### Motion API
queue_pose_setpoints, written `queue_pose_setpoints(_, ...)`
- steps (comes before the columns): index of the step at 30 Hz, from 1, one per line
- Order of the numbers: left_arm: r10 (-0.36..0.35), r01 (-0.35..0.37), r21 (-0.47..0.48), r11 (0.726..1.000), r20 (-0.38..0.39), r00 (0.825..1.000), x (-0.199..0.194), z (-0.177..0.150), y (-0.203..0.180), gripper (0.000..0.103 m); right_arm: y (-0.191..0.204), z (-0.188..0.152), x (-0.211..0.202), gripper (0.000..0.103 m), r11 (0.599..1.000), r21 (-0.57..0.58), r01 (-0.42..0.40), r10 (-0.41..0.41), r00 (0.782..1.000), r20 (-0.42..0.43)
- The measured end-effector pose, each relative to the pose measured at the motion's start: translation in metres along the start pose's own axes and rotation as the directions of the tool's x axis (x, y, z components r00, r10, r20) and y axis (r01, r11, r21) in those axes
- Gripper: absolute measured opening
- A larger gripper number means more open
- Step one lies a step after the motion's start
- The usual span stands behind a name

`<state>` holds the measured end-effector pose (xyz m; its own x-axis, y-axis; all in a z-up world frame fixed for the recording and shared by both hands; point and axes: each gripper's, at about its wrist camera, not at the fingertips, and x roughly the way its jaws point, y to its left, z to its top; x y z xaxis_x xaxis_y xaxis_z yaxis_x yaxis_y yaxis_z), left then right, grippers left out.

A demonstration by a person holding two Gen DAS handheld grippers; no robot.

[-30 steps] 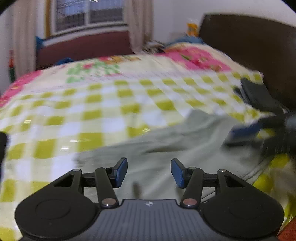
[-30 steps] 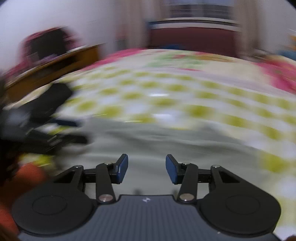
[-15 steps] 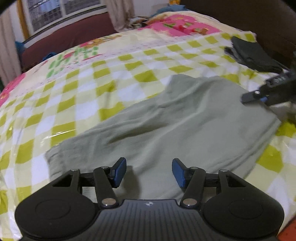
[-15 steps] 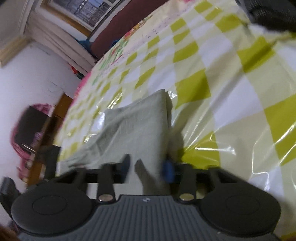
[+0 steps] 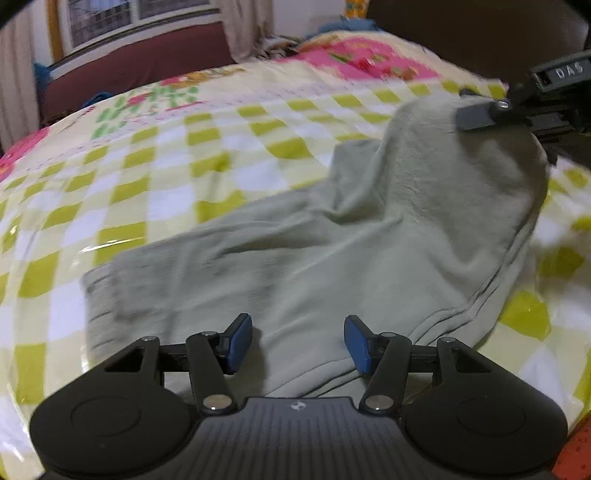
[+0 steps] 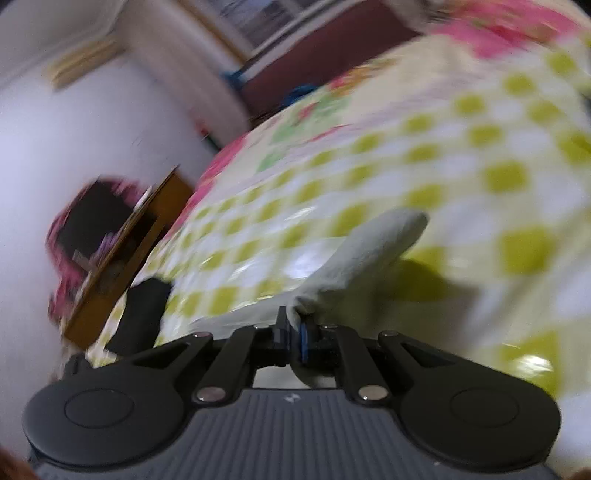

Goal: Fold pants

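Bed cover: yellow-green and white checks with a glossy sheen, spread under everything you are working on; pink floral patches lie along its far edge.

Pants: pale grey-green, lying across the cover in front of you. The left part rests flat and rumpled; the right part is pulled up off the cover into a peak.

Your left gripper: jaws apart, nothing clamped. It hangs low over the near edge of the pants, with fabric visible between and beyond the blue pads; whether the pads touch the cloth cannot be told from this angle.

Your right gripper: jaws pinched together on a fold of the pants, the cloth rising from between them and sticking out ahead in a lifted flap. In the left wrist view this gripper sits at the top of the raised peak, at the far right.

Right wrist view: heavily blurred. A dark shape at its left edge is probably your other gripper.

Window and curtain: beyond the bed.
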<state>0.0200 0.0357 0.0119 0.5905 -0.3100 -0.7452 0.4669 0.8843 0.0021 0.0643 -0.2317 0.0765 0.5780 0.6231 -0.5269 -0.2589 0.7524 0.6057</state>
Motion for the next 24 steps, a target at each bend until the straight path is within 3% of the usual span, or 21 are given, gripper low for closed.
queue_pose_setpoints(6, 0.044, -0.041, -0.077, 0.996, 0.037, 0.998, -0.035, -0.019, 0.035, 0.069, 0.084, -0.022, 0.098, 0.007, 0.995, -0.08, -0.058, 0.043, 0.984, -0.175)
queue_pose_setpoints(10, 0.053, -0.041, -0.159, 0.986, 0.072, 0.996, -0.055, -0.032, 0.059, 0.069, 0.119, -0.042, 0.145, 0.007, 0.99, -0.133, -0.042, 0.01, 0.973, -0.233)
queue_pose_setpoints(17, 0.043, -0.016, -0.278, 0.96, 0.091, 0.995, -0.061, -0.045, 0.087, 0.069, 0.129, -0.046, 0.167, 0.007, 0.997, -0.069, 0.026, -0.041, 0.972, -0.23)
queue_pose_setpoints(24, 0.058, -0.024, -0.272, 0.962, 0.117, 0.992, -0.071, -0.052, 0.092, 0.069, 0.145, -0.044, 0.179, 0.012, 0.994, -0.097, 0.054, -0.074, 0.972, -0.222)
